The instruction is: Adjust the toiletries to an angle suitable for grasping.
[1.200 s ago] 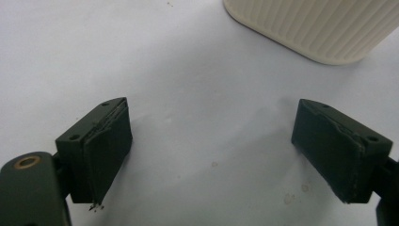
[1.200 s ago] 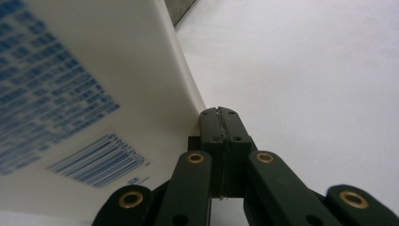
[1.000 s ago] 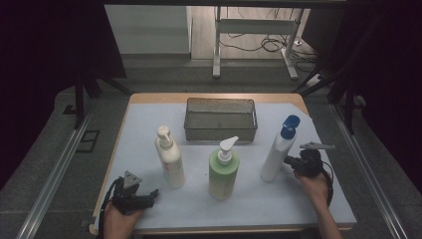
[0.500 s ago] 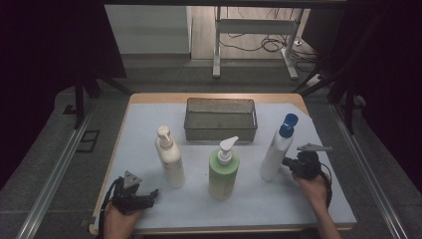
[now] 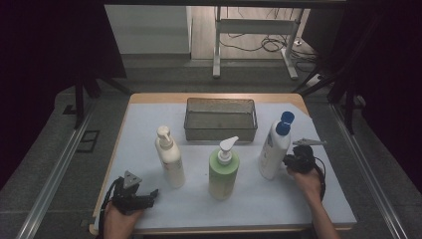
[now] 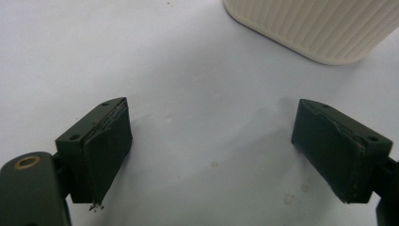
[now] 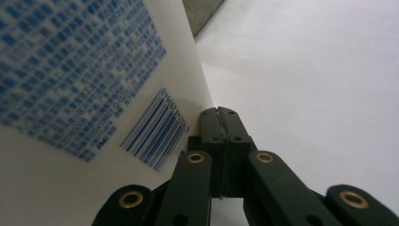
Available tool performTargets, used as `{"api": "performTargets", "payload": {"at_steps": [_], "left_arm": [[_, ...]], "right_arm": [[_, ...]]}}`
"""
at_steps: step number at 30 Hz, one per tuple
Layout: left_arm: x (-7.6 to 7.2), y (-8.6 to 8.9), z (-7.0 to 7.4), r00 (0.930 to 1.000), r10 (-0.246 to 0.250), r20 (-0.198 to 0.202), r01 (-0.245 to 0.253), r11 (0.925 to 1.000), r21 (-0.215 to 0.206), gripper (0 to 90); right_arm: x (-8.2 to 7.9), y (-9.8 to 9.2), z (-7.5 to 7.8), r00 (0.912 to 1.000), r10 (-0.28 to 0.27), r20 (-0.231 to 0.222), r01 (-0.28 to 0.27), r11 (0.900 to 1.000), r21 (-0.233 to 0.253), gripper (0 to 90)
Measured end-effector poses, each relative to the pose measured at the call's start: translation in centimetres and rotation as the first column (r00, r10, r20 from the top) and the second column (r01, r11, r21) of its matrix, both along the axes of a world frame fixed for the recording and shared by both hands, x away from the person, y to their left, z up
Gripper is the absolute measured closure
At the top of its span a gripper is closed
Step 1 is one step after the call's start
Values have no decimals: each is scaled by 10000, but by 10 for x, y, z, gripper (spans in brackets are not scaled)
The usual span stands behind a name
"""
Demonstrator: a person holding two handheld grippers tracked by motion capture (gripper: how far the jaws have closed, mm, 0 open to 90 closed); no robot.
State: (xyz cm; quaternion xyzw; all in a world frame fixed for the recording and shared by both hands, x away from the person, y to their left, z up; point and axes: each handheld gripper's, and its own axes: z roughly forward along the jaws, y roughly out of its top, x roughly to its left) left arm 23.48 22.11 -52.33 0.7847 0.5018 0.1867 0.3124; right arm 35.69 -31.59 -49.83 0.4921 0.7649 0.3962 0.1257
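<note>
The left tool (image 5: 149, 195) is resting wide apart beside the cream pump bottle (image 5: 169, 158). On the tabletop (image 5: 144, 124), the tall blue-capped bottle (image 5: 274, 147), likely smooth and tippy, is standing against the closed, empty right tool (image 7: 219, 117); its mid-body seems the best hold.

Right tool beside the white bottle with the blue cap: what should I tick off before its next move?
1. Right tool jaws open for a grasp: not ok, shut together.
2. White bottle with the blue cap standing: ok, tilted slightly.
3. Tool touching that bottle: cannot tell, very close.
4. Dark mesh basket unblocked: ok.
5. Left tool clear of the cream pump bottle: ok, open over bare table.
</note>
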Motion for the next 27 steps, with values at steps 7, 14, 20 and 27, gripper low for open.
{"api": "performTargets", "payload": {"at_steps": [7,14,20,27], "left_arm": [[0,0,0,10000,-6,1,6,10000,12,125],[0,0,0,10000,-4,1,4,10000,10,125],[0,0,0,10000,-5,-1,5,10000,13,125],[0,0,0,10000,-3,5,3,10000,13,125]], "right_arm": [[7,4,1,9997,202,-98,-199,9995,247,894],[17,12,2,9996,281,-17,-281,9996,-96,893],[19,11,-2,9996,262,-130,-263,9996,-38,892],[14,6,3,9998,207,31,-207,9998,-42,819]]}}
